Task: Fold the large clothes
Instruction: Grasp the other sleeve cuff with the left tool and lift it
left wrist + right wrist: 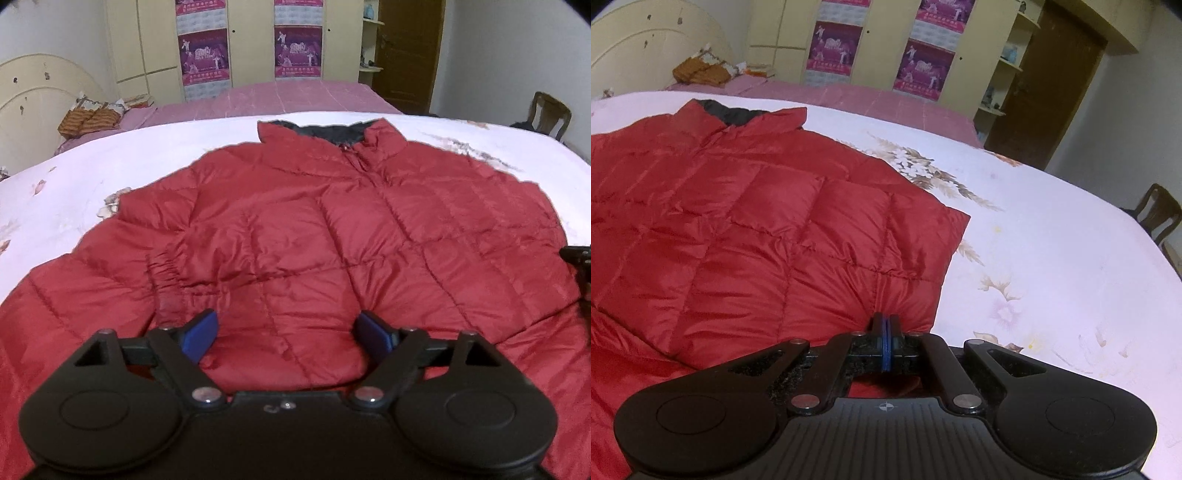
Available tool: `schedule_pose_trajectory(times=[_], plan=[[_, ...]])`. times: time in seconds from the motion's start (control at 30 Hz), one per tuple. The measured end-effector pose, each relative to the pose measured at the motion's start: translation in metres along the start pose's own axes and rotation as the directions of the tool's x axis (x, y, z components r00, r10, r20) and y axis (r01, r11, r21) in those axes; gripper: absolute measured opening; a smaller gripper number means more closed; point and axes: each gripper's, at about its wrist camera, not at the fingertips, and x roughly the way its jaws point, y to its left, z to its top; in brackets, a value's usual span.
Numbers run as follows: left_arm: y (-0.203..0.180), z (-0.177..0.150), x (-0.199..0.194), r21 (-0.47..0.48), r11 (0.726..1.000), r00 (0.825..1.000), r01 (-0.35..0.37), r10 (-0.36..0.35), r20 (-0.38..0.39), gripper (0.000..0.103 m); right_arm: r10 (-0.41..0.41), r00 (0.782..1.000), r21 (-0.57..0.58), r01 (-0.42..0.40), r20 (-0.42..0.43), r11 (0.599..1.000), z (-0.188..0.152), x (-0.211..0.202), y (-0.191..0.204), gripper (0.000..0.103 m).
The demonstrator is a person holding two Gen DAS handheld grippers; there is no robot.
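Observation:
A red quilted jacket (332,229) lies front-up on a white floral bedspread (110,155), its dark-lined collar (325,129) at the far side. One sleeve is folded across the front, its elastic cuff (166,271) left of centre. My left gripper (286,332) hovers open over the jacket's near part, with its blue pads (199,336) wide apart and only flat fabric below them. In the right wrist view the jacket (738,221) fills the left half. My right gripper (885,321) is shut, and the jacket's near right edge puckers into its tips.
The bedspread (1034,240) extends bare to the right of the jacket. Behind lie a pink sheet (295,96), orange patterned cloth (88,118) by a cream headboard (37,96), a wardrobe with posters (251,44), a brown door (406,51) and a wooden chair (550,110).

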Motion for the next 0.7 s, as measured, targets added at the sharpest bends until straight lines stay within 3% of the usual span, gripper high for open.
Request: schedule_pose_trajectory(times=[0.03, 0.07, 0.1, 0.13, 0.17, 0.2, 0.3, 0.37, 0.43, 0.53, 0.6, 0.7], plan=[[0.002, -0.002, -0.007, -0.006, 1.0, 1.0, -0.006, 0.006, 0.022, 0.099, -0.005, 1.0, 0.014, 0.005, 0.009, 1.0, 0.001, -0.006, -0.001, 0.0], [0.004, -0.007, -0.018, -0.014, 1.0, 0.998, -0.013, 0.014, 0.054, 0.103, -0.008, 1.0, 0.03, 0.007, 0.027, 1.0, 0.0, -0.014, -0.003, 0.0], [0.007, -0.013, -0.028, -0.024, 0.999, 0.997, -0.028, 0.03, 0.076, 0.103, -0.006, 0.999, 0.047, 0.004, 0.037, 0.999, -0.001, -0.02, -0.005, 0.013], [0.013, -0.019, -0.037, -0.046, 0.998, 0.995, -0.045, 0.049, 0.083, 0.103, -0.017, 0.999, 0.071, 0.014, 0.042, 0.997, -0.003, -0.026, -0.007, 0.037], [0.019, -0.025, -0.044, -0.075, 0.996, 0.994, -0.057, 0.063, 0.084, 0.103, -0.028, 0.997, 0.099, 0.021, 0.067, 0.995, -0.007, -0.034, -0.01, 0.091], [0.028, -0.033, -0.053, -0.11, 0.992, 0.993, -0.067, 0.077, 0.085, 0.102, -0.016, 0.994, 0.118, 0.003, 0.108, 0.993, -0.012, -0.044, -0.012, 0.096], [0.066, -0.066, -0.083, -0.292, 0.953, 0.991, -0.085, 0.11, 0.072, 0.094, 0.011, 0.992, 0.159, -0.031, 0.126, 0.987, -0.022, -0.063, -0.014, 0.094], [0.09, -0.092, -0.1, -0.405, 0.91, 0.991, -0.093, 0.124, 0.053, 0.086, 0.004, 0.994, 0.188, -0.025, 0.111, 0.982, -0.028, -0.069, -0.014, 0.086], [0.113, -0.119, -0.118, -0.506, 0.854, 0.988, -0.117, 0.154, 0.031, 0.084, 0.014, 0.995, 0.23, -0.036, 0.095, 0.973, -0.031, -0.071, -0.015, 0.082], [0.147, -0.162, -0.149, -0.675, 0.728, 0.979, -0.121, 0.2, 0.04, 0.081, 0.043, 0.996, 0.249, -0.061, 0.078, 0.967, -0.028, -0.07, -0.009, 0.081], [0.158, -0.179, -0.168, -0.746, 0.658, 0.972, -0.1, 0.225, 0.068, 0.079, 0.055, 0.995, 0.216, -0.073, 0.085, 0.974, -0.023, -0.069, 0.001, 0.081], [0.176, -0.205, -0.187, -0.849, 0.516, 0.945, -0.108, 0.318, 0.072, 0.079, 0.077, 0.992, 0.189, -0.095, 0.101, 0.977, -0.016, -0.069, 0.014, 0.081]])
